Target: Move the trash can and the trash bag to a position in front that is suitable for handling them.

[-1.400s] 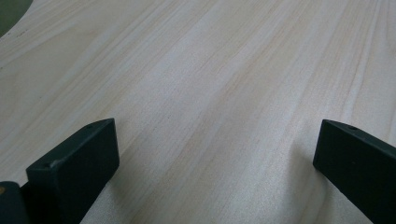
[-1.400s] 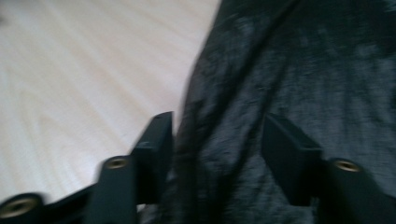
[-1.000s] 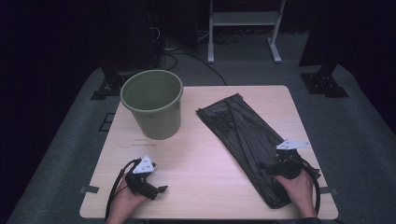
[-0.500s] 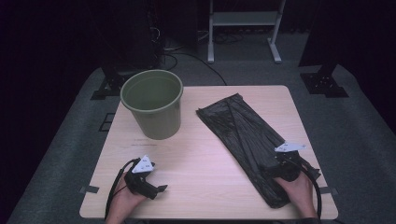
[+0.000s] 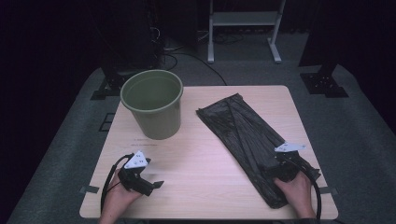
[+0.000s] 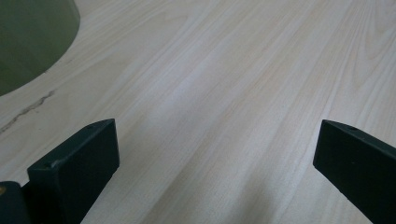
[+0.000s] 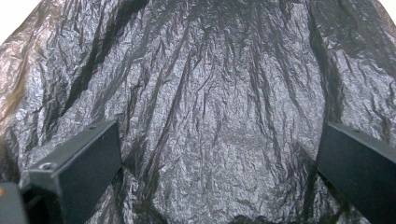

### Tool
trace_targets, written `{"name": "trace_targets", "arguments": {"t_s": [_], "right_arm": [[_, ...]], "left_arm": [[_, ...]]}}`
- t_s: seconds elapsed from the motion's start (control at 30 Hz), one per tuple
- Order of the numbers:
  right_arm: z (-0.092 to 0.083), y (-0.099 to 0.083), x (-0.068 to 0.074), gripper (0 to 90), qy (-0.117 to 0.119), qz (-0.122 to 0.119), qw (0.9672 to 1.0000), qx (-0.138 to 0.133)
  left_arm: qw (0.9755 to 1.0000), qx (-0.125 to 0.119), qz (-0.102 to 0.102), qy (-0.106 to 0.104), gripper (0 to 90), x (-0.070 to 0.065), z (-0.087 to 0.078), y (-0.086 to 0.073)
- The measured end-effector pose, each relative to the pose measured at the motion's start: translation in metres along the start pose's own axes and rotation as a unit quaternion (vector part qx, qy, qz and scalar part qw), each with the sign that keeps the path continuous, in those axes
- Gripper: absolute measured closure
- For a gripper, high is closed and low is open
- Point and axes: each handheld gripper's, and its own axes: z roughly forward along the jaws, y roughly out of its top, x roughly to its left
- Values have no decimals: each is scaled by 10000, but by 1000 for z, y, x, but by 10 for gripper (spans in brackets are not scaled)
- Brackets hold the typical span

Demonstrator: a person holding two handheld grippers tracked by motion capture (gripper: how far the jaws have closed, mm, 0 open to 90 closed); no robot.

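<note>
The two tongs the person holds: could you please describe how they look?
Both tongs, left and right, are black, each topped by a grey three-cornered plate, with a black cable trailing back. Each has two flat, blocky black jaws. No sleeves are visible.

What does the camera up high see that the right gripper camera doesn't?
The high view alone takes in the green bucket, the left hand-held gripper resting on the table, and the person's right hand. The right gripper view alone shows the bag's fine crinkles up close, with its own two jaws standing wide apart over it. Both show the black bag and the right hand-held gripper on it.
</note>
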Motion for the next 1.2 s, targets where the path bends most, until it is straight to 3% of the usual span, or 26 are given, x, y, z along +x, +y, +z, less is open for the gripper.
{"name": "trace_targets", "arguments": {"t_s": [0.07,0.63,1.2], "right_arm": [[0,0,0,0,1,-7,10000,-7],[0,0,0,0,-3,-3,10000,-1],[0,0,0,0,-4,-7,10000,-2]], "left_arm": [[10000,-65,-38,-43,0,0,-4,4],[9993,-288,-80,203,0,10,-43,41],[9988,-387,-149,277,0,26,-66,73]]}}
